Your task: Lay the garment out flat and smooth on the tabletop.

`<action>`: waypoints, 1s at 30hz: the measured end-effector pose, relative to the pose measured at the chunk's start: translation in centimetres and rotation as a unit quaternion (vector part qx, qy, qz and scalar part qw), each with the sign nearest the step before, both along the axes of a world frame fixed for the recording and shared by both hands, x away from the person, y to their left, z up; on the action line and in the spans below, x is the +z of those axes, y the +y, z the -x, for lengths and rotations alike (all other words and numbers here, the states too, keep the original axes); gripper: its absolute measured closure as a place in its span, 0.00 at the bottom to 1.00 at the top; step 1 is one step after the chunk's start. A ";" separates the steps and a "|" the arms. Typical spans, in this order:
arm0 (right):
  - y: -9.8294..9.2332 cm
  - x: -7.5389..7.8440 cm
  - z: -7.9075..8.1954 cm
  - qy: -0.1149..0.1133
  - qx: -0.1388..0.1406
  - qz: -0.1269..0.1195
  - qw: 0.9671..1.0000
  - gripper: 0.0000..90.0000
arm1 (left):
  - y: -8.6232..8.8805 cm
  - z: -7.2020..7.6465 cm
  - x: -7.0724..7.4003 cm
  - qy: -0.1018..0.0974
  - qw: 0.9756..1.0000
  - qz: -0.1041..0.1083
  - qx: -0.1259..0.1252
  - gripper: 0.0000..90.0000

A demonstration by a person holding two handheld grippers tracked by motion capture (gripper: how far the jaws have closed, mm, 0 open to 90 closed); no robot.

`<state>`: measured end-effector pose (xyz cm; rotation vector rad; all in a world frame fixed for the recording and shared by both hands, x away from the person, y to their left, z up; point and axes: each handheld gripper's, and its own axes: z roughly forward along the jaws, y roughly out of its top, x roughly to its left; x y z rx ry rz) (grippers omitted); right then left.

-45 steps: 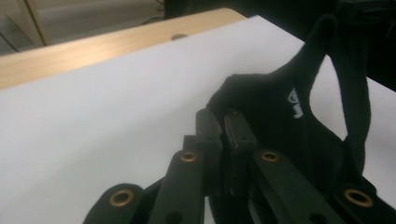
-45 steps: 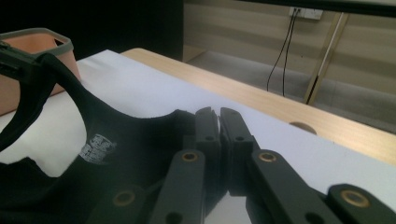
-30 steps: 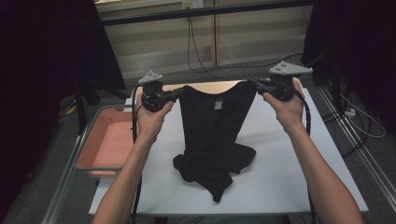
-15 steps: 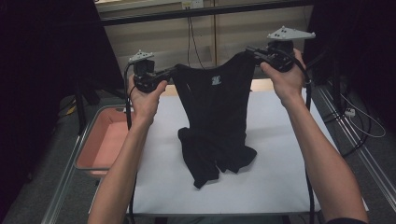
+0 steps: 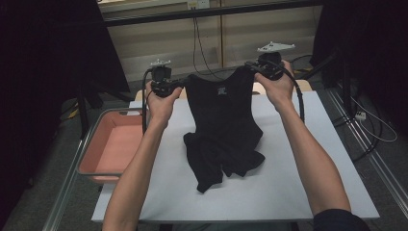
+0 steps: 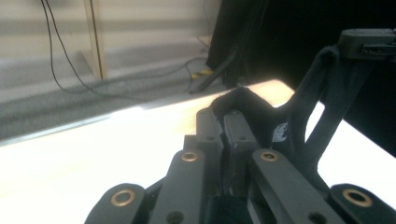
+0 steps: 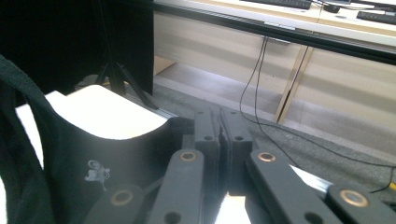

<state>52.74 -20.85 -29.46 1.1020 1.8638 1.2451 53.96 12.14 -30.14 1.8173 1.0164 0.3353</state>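
Hanging black tank top, hem crumpled

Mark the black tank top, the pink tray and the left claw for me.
black tank top [image 5: 222, 130]: high view, middle of its front panel.
pink tray [image 5: 114, 144]: high view, its bare floor.
left claw [image 6: 223, 122]: left gripper view, between the tips, shut on the top's shoulder strap.

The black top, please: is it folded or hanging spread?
Spread: black top hangs from left gripper and right gripper; hem bunches on table.
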 end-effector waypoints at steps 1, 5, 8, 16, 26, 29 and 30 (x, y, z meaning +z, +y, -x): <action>0.1 -0.4 -0.4 -0.004 -0.005 0.006 1.000 0.91 | -0.1 -0.4 -0.4 0.004 1.000 -0.012 -0.001 0.95; -0.1 -1.3 -1.3 -0.010 -0.029 0.011 0.999 0.64 | 0.0 -1.0 -1.2 0.012 1.000 -0.008 0.022 0.61; -0.3 -1.7 -1.0 0.005 -0.021 0.007 1.000 0.54 | 0.1 -0.7 -1.7 0.014 1.000 -0.016 0.015 0.57; -0.5 -4.5 2.8 0.031 0.036 0.005 0.999 0.55 | 0.9 2.1 -2.9 0.009 1.000 -0.008 0.002 0.46; -0.5 -7.1 9.4 0.051 0.092 -0.013 0.994 0.63 | 0.3 7.6 -4.9 -0.017 0.999 -0.019 -0.047 0.33; -0.5 -7.9 11.4 0.052 0.105 -0.004 0.993 0.67 | 0.3 9.3 -5.8 -0.018 0.998 -0.023 -0.059 0.32; -0.4 -8.2 12.0 0.056 0.110 -0.002 0.992 0.68 | 0.3 9.8 -6.2 -0.014 0.998 -0.022 -0.060 0.32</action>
